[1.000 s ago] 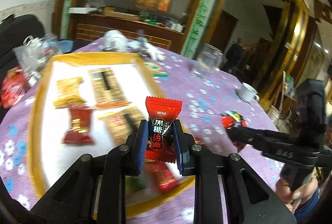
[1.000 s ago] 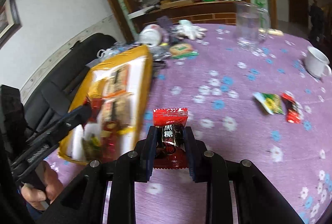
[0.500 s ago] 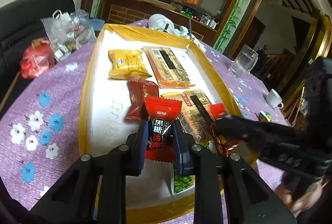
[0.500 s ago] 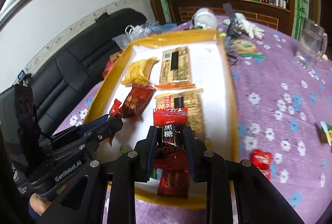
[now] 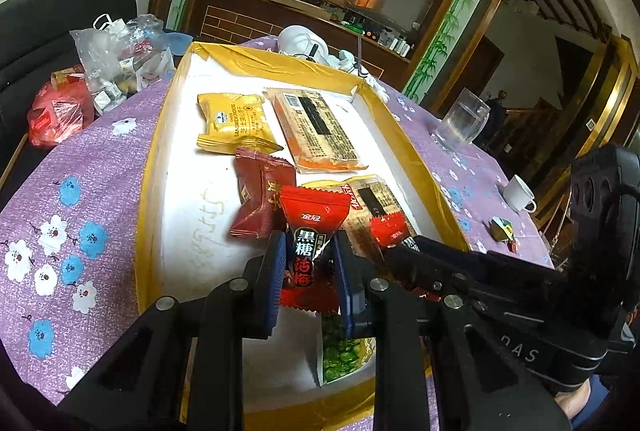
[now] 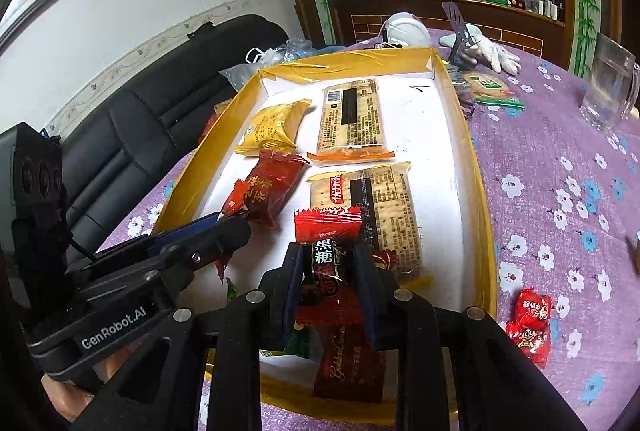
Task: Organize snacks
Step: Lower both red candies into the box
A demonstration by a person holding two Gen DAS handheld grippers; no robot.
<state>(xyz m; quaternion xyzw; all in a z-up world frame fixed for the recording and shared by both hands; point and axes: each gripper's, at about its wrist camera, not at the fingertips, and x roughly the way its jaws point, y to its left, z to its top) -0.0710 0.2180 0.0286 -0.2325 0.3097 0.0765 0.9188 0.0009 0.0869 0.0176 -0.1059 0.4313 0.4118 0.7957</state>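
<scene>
Left tool (image 5: 310, 271) clamped on a red black-sugar candy packet (image 5: 312, 227), pads squeezing its middle, packet upright, over the near end of the yellow-rimmed tray (image 5: 150, 167). Right tool (image 6: 328, 283) clamped the same way on a second red candy packet (image 6: 329, 251), also upright, also over the tray's near end. Each tool shows in the other's view: right tool enters from the right in the left wrist view, left tool from the left in the right wrist view, tips close together above the tray. Tray sits on the surface (image 6: 560, 159), covered by a purple floral cloth. Inside the tray: yellow sandwich-cookie pack (image 5: 234, 127) at the far left, orange-edged cracker pack (image 5: 320, 129) just beside it on the right, dark red snack pack (image 5: 258, 197) nearer, second cracker pack (image 6: 372, 211) to its right, a dark brown wrapper (image 6: 348, 367) and a green-pea pack (image 5: 340, 355) at the near edge. Loose on the cloth right of the tray: small red candy (image 6: 528, 327), glass mug (image 6: 608, 87), white cup (image 5: 518, 193), white glove (image 6: 492, 49). Plastic bags (image 5: 116, 59) lie left of the tray, black sofa (image 6: 132, 119) behind.
</scene>
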